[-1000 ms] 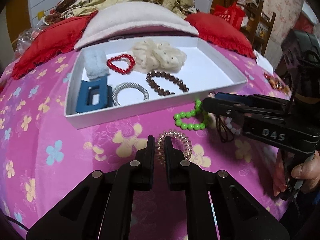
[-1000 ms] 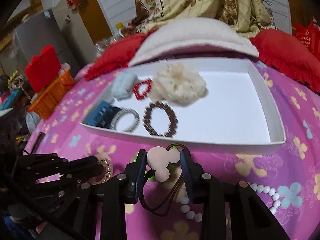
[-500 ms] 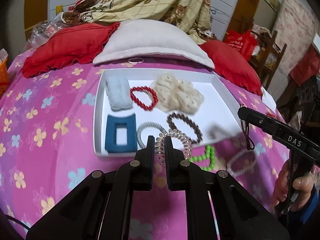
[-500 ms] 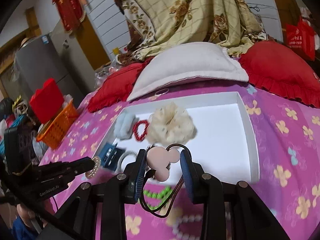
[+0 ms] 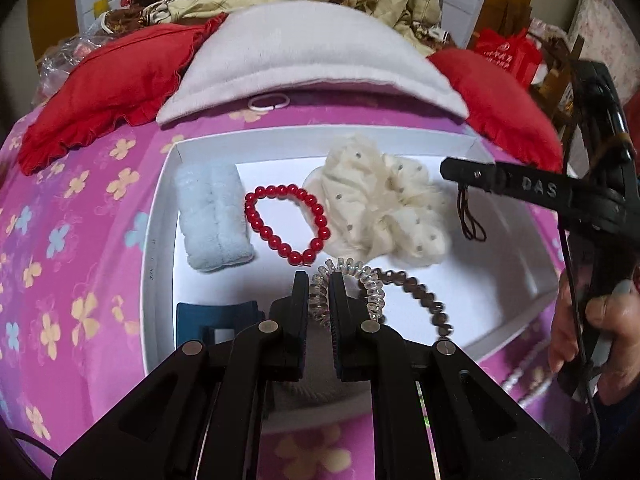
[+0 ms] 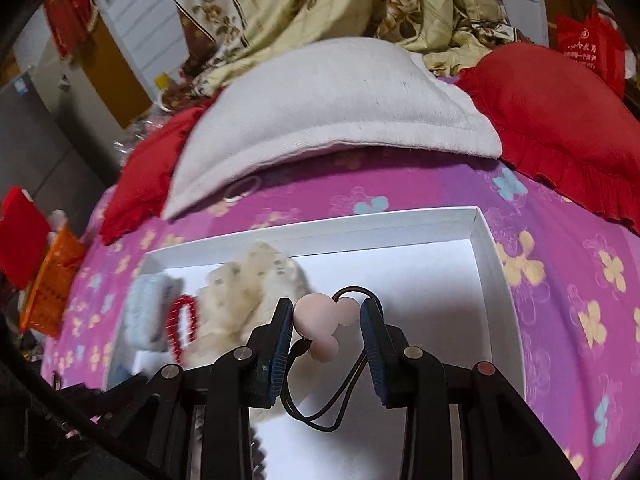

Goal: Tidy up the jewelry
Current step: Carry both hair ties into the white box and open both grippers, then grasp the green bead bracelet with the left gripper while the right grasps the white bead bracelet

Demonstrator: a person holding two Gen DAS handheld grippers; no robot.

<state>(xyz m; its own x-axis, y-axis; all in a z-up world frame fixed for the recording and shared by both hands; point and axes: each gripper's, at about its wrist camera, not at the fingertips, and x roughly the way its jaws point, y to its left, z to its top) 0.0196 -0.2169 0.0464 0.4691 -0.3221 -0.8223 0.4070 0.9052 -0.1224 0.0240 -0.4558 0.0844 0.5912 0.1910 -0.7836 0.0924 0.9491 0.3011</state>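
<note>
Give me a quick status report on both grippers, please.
Left gripper shut on clear spiral hair tie, over white tray. Right gripper shut on pink-ball hair elastic, over bare tray floor. Nothing blocking.

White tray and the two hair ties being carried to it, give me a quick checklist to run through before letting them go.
1. Left gripper clamped on the clear spiral hair tie: ok.
2. Right gripper clamped on the pink-bead hair tie, its black loop hanging free: ok.
3. Spiral tie over the white tray: ok, but it is above the brown bead bracelet, so it may land on it.
4. Bare tray floor under the pink-bead tie: ok, the right part of the tray looks bare.
5. Height of either tie above the tray floor: cannot tell.
6. Cream scrunchie and red bead bracelet out of the drop paths: ok.
</note>
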